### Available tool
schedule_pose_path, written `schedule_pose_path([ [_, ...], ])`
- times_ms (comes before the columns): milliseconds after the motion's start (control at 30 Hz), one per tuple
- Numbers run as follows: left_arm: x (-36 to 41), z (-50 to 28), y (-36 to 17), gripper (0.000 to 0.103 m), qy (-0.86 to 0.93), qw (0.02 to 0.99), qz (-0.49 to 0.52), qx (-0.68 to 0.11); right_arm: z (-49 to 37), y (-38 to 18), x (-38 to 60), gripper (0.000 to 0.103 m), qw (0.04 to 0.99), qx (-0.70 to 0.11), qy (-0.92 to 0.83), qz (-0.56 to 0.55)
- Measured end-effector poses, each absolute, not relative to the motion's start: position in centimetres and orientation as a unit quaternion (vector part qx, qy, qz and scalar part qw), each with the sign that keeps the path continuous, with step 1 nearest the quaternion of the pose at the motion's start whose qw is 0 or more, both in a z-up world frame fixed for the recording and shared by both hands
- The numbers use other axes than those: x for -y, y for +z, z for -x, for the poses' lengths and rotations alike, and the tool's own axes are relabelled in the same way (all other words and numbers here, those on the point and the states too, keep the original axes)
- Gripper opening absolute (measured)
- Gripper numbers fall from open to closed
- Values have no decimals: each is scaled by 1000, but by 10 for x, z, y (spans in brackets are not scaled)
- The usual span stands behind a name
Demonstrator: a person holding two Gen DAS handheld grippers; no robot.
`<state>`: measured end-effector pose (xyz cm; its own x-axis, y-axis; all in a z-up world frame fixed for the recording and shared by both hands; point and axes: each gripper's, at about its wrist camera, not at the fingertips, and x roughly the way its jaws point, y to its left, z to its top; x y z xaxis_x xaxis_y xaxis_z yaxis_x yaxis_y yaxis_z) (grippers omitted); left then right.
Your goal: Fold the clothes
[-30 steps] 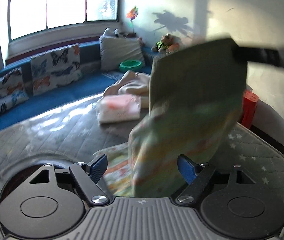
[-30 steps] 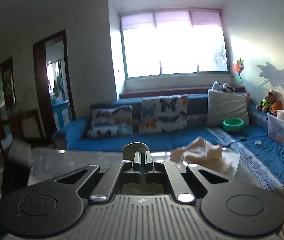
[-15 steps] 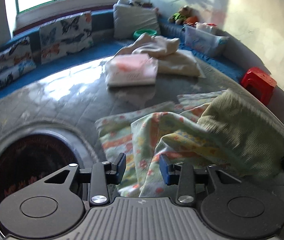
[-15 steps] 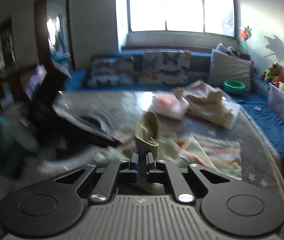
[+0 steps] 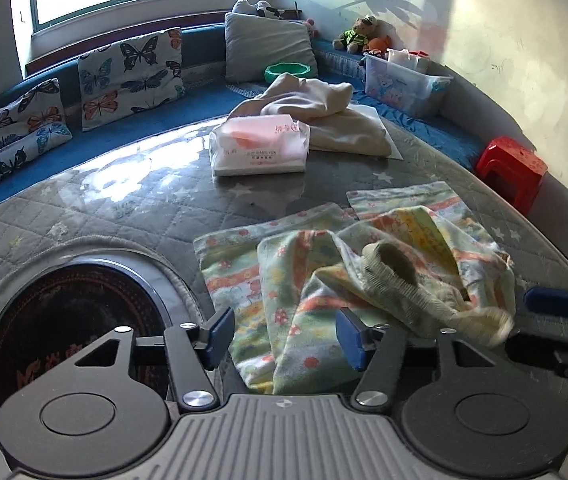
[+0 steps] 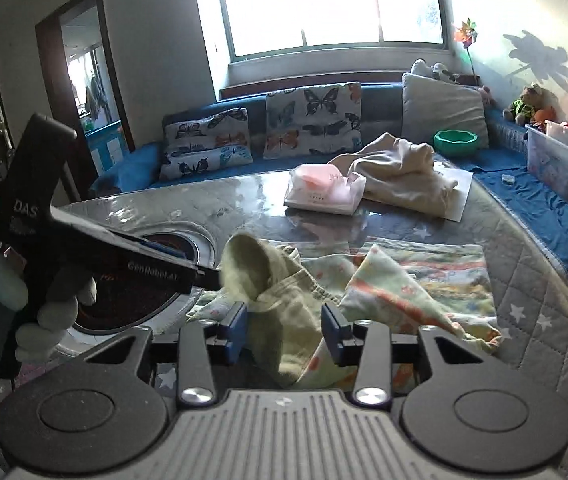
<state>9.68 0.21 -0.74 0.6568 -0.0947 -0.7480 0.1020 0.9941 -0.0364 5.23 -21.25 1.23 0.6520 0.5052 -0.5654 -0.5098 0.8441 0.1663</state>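
Note:
A green-and-yellow patterned child's garment (image 5: 323, 276) with a ribbed olive cuff (image 5: 395, 276) lies crumpled on the grey quilted table (image 5: 124, 208). My left gripper (image 5: 285, 336) is open, its blue pads either side of the garment's near edge. My right gripper (image 6: 285, 328) is open too, with the garment (image 6: 403, 280) and its cuff (image 6: 256, 268) lying between the pads. The right gripper's blue pad shows at the right edge of the left wrist view (image 5: 559, 304). The left gripper's body shows at the left of the right wrist view (image 6: 84, 256).
A round dark inset (image 5: 64, 328) sits in the table at the left. A pink-and-white tissue pack (image 5: 260, 144) and a cream cloth pile (image 5: 323, 108) lie at the far side. Behind are a blue sofa with butterfly cushions (image 5: 128, 76), a plastic bin (image 5: 403, 80) and a red stool (image 5: 511, 172).
The garment was held up in the air and has come down onto the table. My right gripper, shut on the cuff before, has opened. My left gripper narrowed, then opened wide again.

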Motion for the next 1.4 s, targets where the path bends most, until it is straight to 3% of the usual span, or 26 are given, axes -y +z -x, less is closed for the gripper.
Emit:
schedule_pose_path([
  [533,9,-54,-14,73,-65,907,-17,-415,-26,-14,221,71,914,-329,235,-20],
  [967,18,-28,-17,86,-71,909,-32,-409,-7,-23,227,85,919,-336,206,-24],
  [1400,14,-9,-19,93,-65,912,-30,-404,8,-25,219,100,922,-338,191,-1],
])
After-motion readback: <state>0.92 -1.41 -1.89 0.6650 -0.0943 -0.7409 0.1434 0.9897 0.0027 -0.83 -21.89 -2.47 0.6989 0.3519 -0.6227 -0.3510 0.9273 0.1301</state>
